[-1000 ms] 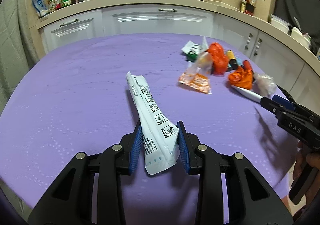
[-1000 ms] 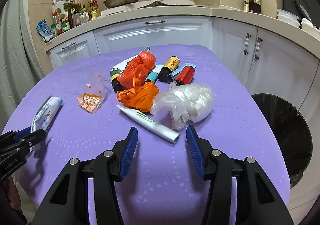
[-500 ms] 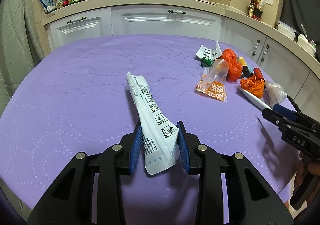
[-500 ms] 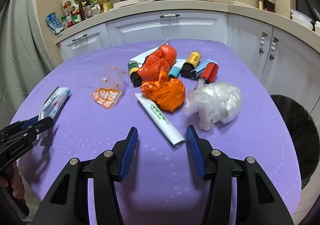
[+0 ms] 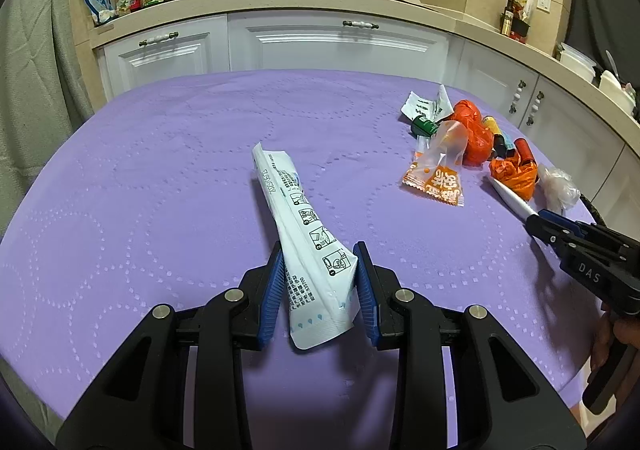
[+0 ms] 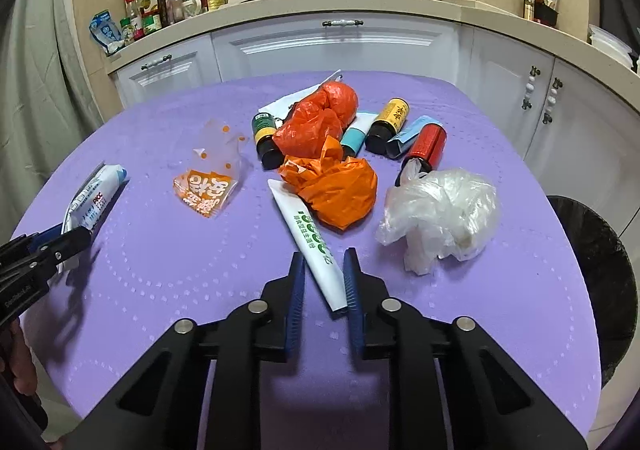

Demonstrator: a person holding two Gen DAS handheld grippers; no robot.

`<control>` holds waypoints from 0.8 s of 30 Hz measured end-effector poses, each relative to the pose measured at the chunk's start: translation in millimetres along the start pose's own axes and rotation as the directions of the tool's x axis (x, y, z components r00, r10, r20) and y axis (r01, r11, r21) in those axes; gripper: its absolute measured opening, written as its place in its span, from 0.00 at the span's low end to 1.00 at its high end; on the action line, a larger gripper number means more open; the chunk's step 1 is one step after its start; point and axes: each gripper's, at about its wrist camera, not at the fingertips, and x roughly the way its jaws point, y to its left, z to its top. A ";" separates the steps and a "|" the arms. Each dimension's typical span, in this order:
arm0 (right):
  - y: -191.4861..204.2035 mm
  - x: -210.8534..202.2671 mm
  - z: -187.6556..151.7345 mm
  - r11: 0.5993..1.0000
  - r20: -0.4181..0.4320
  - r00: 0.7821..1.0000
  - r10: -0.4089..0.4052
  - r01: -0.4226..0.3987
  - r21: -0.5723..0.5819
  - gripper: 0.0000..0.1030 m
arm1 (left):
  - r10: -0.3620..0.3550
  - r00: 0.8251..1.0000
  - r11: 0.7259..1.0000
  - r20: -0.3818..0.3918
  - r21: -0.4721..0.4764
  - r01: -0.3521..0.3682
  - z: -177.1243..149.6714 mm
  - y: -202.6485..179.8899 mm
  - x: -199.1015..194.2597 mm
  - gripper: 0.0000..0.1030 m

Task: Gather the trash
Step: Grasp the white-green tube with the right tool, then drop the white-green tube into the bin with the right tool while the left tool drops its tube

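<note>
My left gripper (image 5: 319,262) is shut on a long white printed wrapper (image 5: 304,230) and holds its near end above the purple table; it also shows in the right wrist view (image 6: 94,201). My right gripper (image 6: 323,270) has its jaws closed in on the near end of a white toothpaste tube (image 6: 310,242), which lies on the table. Behind the tube lie two crumpled orange bags (image 6: 336,189), a clear plastic bag (image 6: 440,209), an orange snack packet (image 6: 206,185) and small bottles (image 6: 388,125).
The purple table (image 6: 160,262) stands before white kitchen cabinets (image 6: 340,45). A black-lined trash bin (image 6: 600,278) stands right of the table. The right gripper's body (image 5: 592,262) shows at the right in the left wrist view.
My right gripper moved forward and closed from wide open onto the toothpaste tube's end. The left gripper kept hold of the white wrapper and turned slightly left.
</note>
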 end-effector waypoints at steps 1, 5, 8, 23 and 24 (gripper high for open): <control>-0.6 -2.0 -1.5 1.000 0.003 1.000 0.003 -0.003 0.001 0.15 | -0.001 1.000 1.000 0.000 -0.001 0.001 0.1 0.1 -0.3 0.32; 0.5 -8.6 -6.2 1.000 0.008 1.000 0.009 -0.009 0.002 0.10 | -0.004 1.000 1.000 0.009 0.002 0.004 0.3 -1.7 -3.2 0.32; 0.9 -16.4 -9.3 1.000 0.014 1.000 0.018 -0.018 0.008 0.09 | -0.013 1.000 1.000 0.019 0.007 0.013 1.6 -5.1 -7.9 0.32; -21.5 -75.6 -10.4 0.998 0.136 0.990 -0.020 0.011 0.062 0.09 | -0.130 0.990 0.988 0.063 0.089 0.124 6.8 -54.6 -34.5 0.31; -25.9 -77.9 -10.9 0.997 0.141 0.990 -0.031 0.021 0.071 0.09 | -0.139 0.988 0.986 0.064 0.097 0.133 6.4 -58.7 -35.4 0.31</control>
